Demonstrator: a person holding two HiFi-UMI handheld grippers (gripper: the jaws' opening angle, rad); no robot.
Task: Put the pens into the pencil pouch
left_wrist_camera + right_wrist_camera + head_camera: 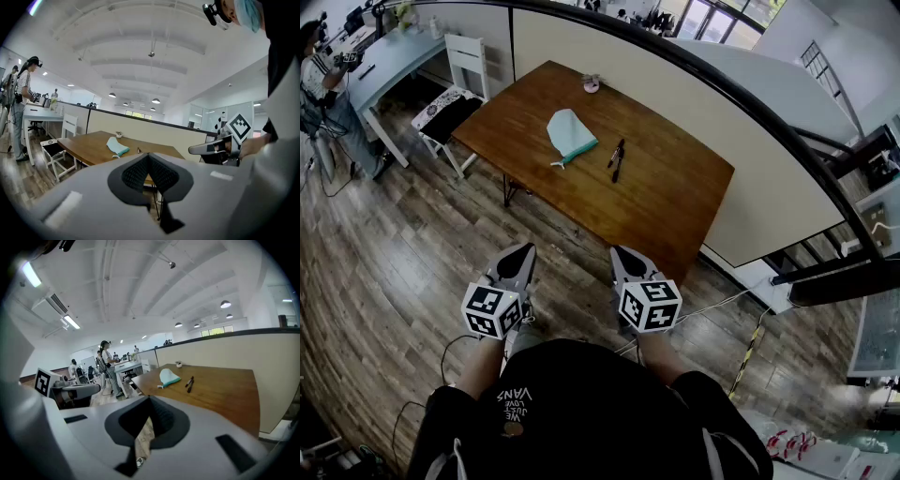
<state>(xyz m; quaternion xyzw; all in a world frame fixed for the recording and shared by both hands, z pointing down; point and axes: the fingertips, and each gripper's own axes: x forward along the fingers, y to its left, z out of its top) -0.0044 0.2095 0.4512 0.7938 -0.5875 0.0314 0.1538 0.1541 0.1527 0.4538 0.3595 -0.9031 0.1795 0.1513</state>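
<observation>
Pens (616,159) lie at three o'clock of the pouch (572,134) on the counter (670,214); left claw (523,251) and right claw (622,253), closed and empty, hang at six o'clock, apparently before reaching in.

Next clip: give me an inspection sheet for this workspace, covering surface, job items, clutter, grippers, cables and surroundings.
Surface: wooden table, mostly bare.
Job's things: pale teal pouch lying mid-table; two dark pens beside it, outside the pouch.
Clutter: small pink object near the table's far edge.
Grippers: left gripper and right gripper both shut, empty, short of the table.
Cables: thin pale cable on the floor by the table's near corner.
Surroundings: plank floor, beige partition behind the table, white chair at its end, person at a desk beyond.
</observation>
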